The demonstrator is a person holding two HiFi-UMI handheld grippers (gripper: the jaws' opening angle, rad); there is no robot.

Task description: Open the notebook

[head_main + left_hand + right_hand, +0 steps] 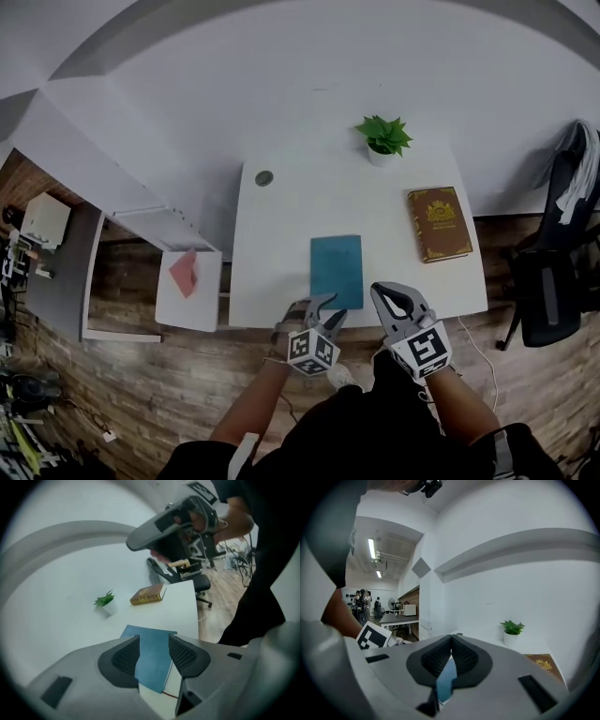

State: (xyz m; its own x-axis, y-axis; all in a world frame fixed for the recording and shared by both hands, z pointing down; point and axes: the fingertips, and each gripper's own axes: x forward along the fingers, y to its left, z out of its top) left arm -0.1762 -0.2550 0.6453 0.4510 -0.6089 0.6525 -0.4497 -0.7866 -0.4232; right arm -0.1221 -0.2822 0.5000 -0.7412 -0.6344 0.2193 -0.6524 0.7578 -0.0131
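The white desk (272, 262) carries a closed teal notebook (337, 270), flat near its front edge, with a brown book (439, 223) to its right. At the notebook's near edge, the left gripper (324, 313) has its jaws spread and empty. The right gripper (392, 302) has its jaws pressed together. A plant (382, 137) stands at the back.

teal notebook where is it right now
In the head view the teal notebook lies closed near the white table's front edge, left of the brown book, just ahead of the left gripper.

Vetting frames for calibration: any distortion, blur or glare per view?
Head view: heavy fisheye, table edges bow. Left gripper view: dark round vignette, right gripper overhead soft. Right gripper view: same vignette, near jaws soft, ceiling lights blown out.
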